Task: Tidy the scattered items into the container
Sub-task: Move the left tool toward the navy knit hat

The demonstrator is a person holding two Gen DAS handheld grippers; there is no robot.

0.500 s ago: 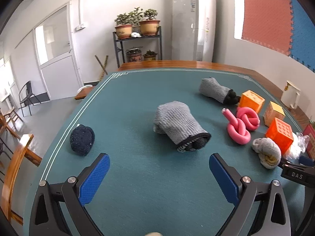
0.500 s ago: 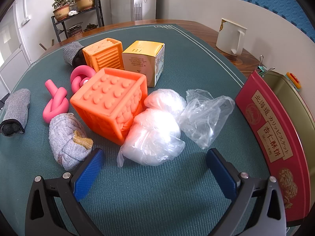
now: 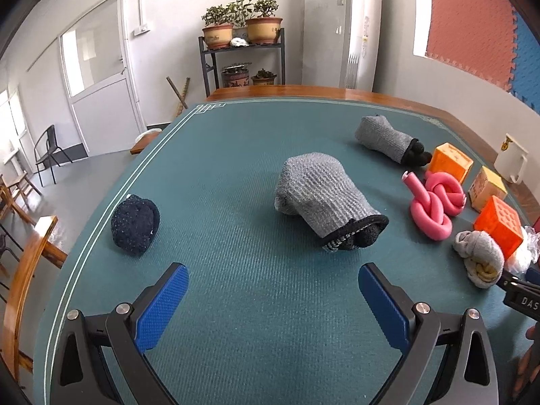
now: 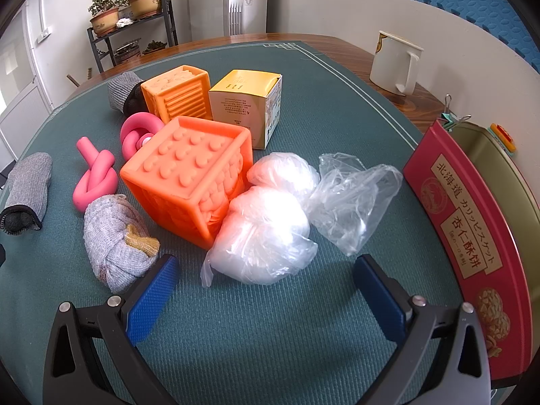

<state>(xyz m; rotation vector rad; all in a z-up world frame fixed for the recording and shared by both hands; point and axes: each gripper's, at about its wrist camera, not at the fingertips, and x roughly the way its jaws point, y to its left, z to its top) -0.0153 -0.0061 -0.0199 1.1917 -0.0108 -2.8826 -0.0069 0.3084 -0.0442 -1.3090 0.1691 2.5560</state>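
My left gripper point(image 3: 273, 298) is open and empty above the green mat, short of a grey rolled sock point(image 3: 324, 199). A dark blue sock ball point(image 3: 135, 224) lies to its left. A second grey sock point(image 3: 384, 138), a pink knotted tube point(image 3: 433, 202) and orange cubes point(image 3: 499, 224) lie to the right. My right gripper point(image 4: 266, 290) is open and empty just before a white plastic bag bundle point(image 4: 266, 233). An orange bumpy cube point(image 4: 189, 175), a grey-yellow sock ball point(image 4: 118, 236) and a yellow box point(image 4: 246, 104) lie close by. The red tin container point(image 4: 472, 216) stands at the right.
A white mug point(image 4: 395, 62) stands on the wooden table edge at the far right. Binder clips point(image 4: 452, 114) lie behind the tin. A smaller orange cube point(image 4: 177, 96) stands behind the pink tube point(image 4: 94, 175). A plant shelf point(image 3: 243, 57) stands beyond the table.
Both views are almost the same. The grippers have hardly moved, and no item has shifted.
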